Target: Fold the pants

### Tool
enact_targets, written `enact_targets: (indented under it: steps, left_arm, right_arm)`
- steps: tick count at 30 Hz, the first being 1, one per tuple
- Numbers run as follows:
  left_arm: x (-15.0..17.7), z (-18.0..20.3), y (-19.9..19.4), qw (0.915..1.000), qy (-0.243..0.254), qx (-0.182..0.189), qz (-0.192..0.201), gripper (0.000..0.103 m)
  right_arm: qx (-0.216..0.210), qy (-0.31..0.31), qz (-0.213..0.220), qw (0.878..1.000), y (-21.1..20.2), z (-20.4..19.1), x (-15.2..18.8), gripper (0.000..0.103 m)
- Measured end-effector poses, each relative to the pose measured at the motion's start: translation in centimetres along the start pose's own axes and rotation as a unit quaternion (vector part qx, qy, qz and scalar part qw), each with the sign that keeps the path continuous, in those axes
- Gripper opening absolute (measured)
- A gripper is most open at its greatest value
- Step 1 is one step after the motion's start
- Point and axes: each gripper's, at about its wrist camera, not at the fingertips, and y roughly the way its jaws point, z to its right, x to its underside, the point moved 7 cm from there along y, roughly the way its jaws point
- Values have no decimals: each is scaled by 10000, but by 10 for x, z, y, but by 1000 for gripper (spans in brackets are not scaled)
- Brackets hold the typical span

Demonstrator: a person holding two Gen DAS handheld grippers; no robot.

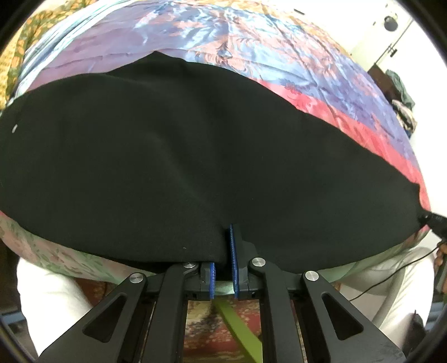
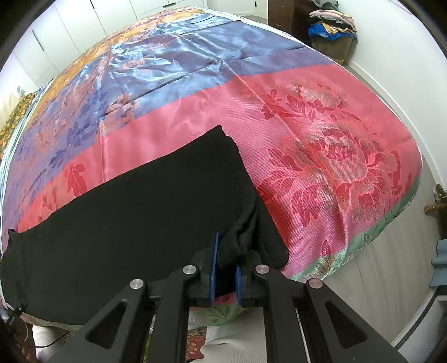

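Room: white walls and cupboard doors (image 2: 69, 25) run along the upper left of my right view; a pile of clothes (image 2: 332, 25) sits in the upper right corner there.
Surface: a shiny flowered bedspread (image 2: 321, 134), pink near me, blue and purple farther up, covers the bed in both views (image 1: 251, 42).
Pants: black pants (image 1: 181, 153) lie spread across the middle of my left view from edge to edge, their near edge hanging over the bed's front side. In my right view the pants (image 2: 139, 209) fill the lower left, and a stitched hem end points toward the frame's center.
Left tongs: my left gripper (image 1: 223, 268), bottom center of its view, is clamped on the near edge of the pants; black cloth sits between the blue pads (image 1: 232, 251).
Right tongs: my right gripper (image 2: 225, 276), bottom center of its view, is clamped on a bunched fold of the pants beside the hem.
Below: patterned carpet (image 1: 201, 326) and a green strip (image 1: 240, 329) show between the left tongs' arms.
Cable: a thin black cable (image 1: 391, 279) trails at the lower right of my left view.
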Motion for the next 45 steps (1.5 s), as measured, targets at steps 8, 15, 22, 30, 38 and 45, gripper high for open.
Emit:
enact_targets:
  steps: [8,15,22,30,38,45]
  left_arm:
    - [5,-2,-22,9995,241,-189,42,52]
    - [11,-6,-57,9973,537,-346,359,52]
    - [-9,-1,-86,9922,655,-460,951,56]
    - [-36,2,-85,9912,533,-352,1159,56]
    - [-45,15,-85,9895,593,-287,1286,58]
    - [-35,9,-72,9923,532,-336,1071,60]
  right_arm:
    - [-688,843,787,9909,-34,25,-8,62]
    - [-1084,1480,1151,9763,-48,68,-9,69]
    - [-1916,1785,639,9630,-31,67,-6,69]
    - [-2614,2548,217,9307,-23,75,10,69]
    - [-2452,1990,-203,9486,-8,67,-3,69]
    - [-3099,1877,-576,9303,0,43,5,71]
